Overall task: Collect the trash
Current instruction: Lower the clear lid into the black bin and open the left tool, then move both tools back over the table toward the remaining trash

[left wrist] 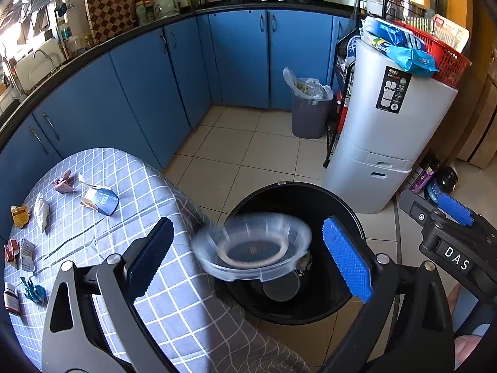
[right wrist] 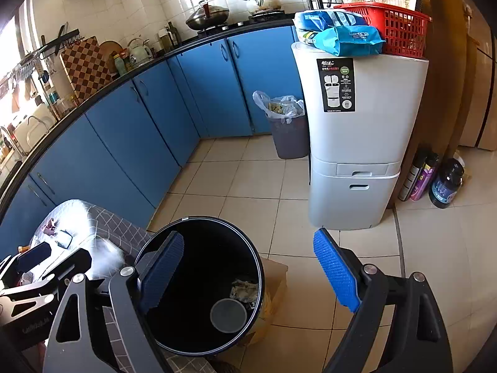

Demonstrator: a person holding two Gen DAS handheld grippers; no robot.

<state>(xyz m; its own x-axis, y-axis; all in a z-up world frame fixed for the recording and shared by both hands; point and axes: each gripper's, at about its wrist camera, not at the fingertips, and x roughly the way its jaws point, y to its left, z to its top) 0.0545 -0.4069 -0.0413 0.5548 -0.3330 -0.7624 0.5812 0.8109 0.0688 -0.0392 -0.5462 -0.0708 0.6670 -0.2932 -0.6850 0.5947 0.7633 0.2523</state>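
Your left gripper (left wrist: 248,250) is spread wide, jaws well apart, touching nothing. Between the fingers, lower center of the left wrist frame, a clear plastic bowl (left wrist: 252,250) sits motion-blurred and tilted over the mouth of the black trash bin (left wrist: 348,211); it touches neither pad. Can't tell whether it rests on anything.

Your right gripper (right wrist: 248,267) is also spread wide and holds nothing, hanging over the same bin, which sits lower center in the right wrist frame. On the bin floor: a round clear lid (right wrist: 228,315) and crumpled wrappers (right wrist: 243,290).

Left of the bin, lower left of the left wrist frame, the table with the grey checked cloth (left wrist: 149,186) carries loose trash: a torn blue-and-white carton (left wrist: 101,200), a pink crumpled wrapper (left wrist: 63,181), a white crumpled wrapper (left wrist: 42,211), an orange packet (left wrist: 19,216) and a teal wrapper (left wrist: 32,290), all well apart from both grippers.

Past the bin, center right, stands a tall grey cabinet bin (left wrist: 388,118) with a red basket (left wrist: 441,59) and blue packs (left wrist: 403,49) on top. Further back, a small grey bin with a plastic liner (left wrist: 310,112) sits against the blue cabinets (left wrist: 130,93).
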